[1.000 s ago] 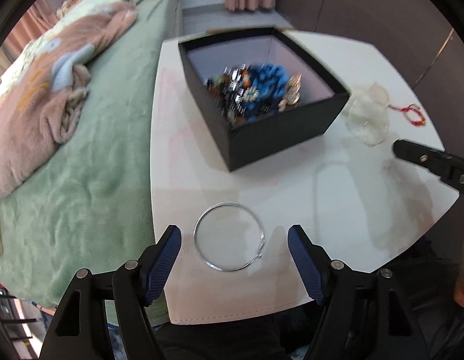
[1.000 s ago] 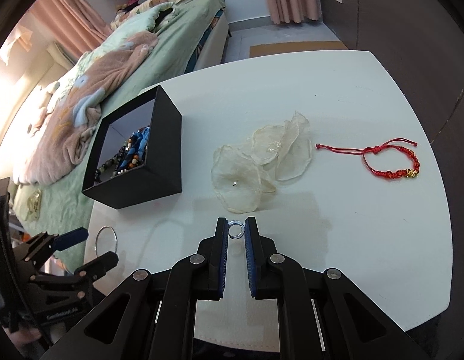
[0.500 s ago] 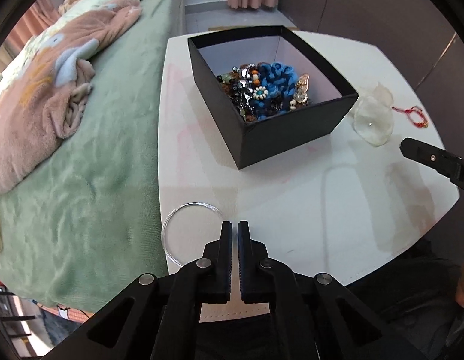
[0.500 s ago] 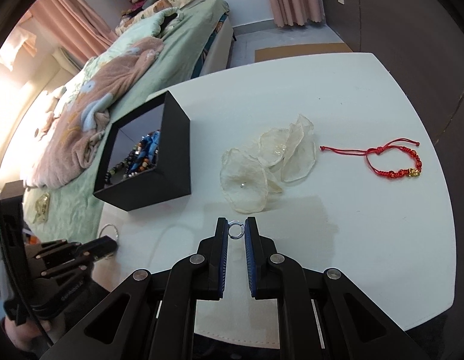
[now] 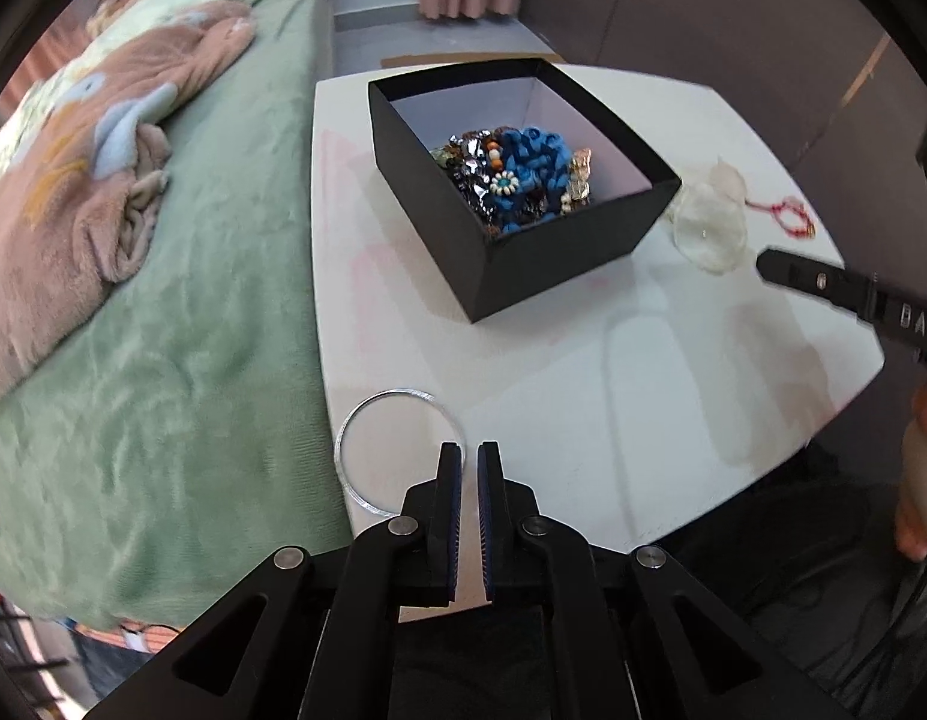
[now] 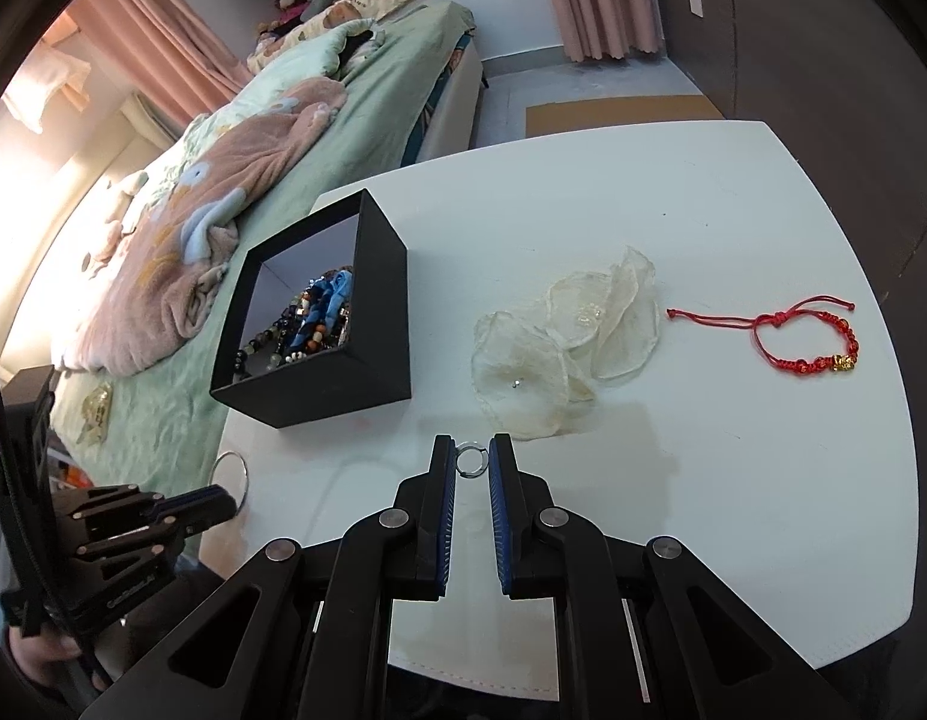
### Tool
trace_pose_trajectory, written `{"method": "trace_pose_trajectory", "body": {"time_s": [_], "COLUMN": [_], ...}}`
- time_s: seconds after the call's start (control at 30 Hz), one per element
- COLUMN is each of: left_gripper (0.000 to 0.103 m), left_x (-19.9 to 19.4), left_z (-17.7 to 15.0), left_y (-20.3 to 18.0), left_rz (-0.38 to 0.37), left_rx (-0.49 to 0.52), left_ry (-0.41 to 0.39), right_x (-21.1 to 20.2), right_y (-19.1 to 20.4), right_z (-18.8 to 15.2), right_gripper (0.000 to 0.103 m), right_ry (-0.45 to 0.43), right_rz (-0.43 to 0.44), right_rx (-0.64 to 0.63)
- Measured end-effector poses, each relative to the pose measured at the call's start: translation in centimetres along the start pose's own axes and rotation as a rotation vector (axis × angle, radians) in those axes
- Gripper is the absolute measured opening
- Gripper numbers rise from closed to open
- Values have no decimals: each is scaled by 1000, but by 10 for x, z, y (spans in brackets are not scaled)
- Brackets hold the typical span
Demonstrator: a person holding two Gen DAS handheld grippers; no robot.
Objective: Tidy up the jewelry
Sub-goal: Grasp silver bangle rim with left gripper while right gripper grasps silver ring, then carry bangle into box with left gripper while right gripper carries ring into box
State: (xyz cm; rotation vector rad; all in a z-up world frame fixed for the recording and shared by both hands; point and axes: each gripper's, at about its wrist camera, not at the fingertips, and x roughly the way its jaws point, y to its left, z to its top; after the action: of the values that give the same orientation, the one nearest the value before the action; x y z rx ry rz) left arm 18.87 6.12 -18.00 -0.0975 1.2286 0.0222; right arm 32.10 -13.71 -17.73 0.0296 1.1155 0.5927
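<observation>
A black open box (image 5: 547,252) (image 6: 373,330) holding several beaded pieces stands on the white table (image 5: 673,390) (image 6: 733,480). A thin silver bangle (image 5: 397,447) (image 6: 229,471) lies at the table's near left edge. My left gripper (image 5: 469,456) is shut, its tips at the bangle's right rim; whether it grips the rim I cannot tell. My right gripper (image 6: 472,456) is shut on a small silver ring (image 6: 470,459), held just above the table in front of the box. A red cord bracelet (image 6: 811,342) (image 5: 793,219) lies at the far right.
Sheer cream fabric flowers (image 6: 559,348) (image 5: 709,228) lie between the box and the red bracelet. A bed with a green cover (image 5: 163,330) (image 6: 181,312) and a pink blanket (image 5: 73,180) runs along the table's left side.
My left gripper closed from wide open around the bangle to shut, and the bangle now lies left of its tips. My right gripper kept hold of the ring and barely moved.
</observation>
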Motion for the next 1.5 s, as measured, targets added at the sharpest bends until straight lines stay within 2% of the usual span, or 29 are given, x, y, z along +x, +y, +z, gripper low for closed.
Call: {"method": "trace_pose_trajectory", "body": {"time_s": [0.03,0.1,0.17,0.33,0.57,0.63,0.7,0.77,0.83,0.87,0.97,1.23,1.5], "left_gripper": [13,32,45,46,46,44,36,35,27,19,3,2,2], "left_x": [-1,-4,-8,-13,2,7,8,9,10,11,11,8,-29], "left_z": [-2,-4,-6,-6,-10,-11,-11,-10,-10,-10,-13,-19,-8], "left_y": [0,3,7,5,-2,-1,0,-1,1,-1,-9,2,6], "left_rz": [8,17,28,68,82,94,63,47,19,-4,-5,-46,-72], "left_rx": [17,43,64,160,323,337,355,372,375,380,428,321,238], "left_ry": [6,10,-5,-25,38,40,31,29,29,30,15,-38,-191], "right_x": [0,0,0,1,3,4,4,4,5,5,5,5,-3], "right_y": [-1,0,1,2,4,3,2,2,2,2,3,5,10], "right_z": [0,-1,-1,-3,-4,-3,-3,-3,-3,-3,-3,-3,3], "right_gripper": [12,12,12,12,12,12,13,13,12,12,12,13,13], "right_ry": [1,2,4,9,17,18,18,20,23,25,25,19,-35], "right_rz": [-1,-2,-6,-12,-19,-18,-16,-18,-21,-22,-24,-14,57], "right_rx": [0,-2,-5,-12,-17,-13,-11,-14,-21,-23,-23,-27,-11]}}
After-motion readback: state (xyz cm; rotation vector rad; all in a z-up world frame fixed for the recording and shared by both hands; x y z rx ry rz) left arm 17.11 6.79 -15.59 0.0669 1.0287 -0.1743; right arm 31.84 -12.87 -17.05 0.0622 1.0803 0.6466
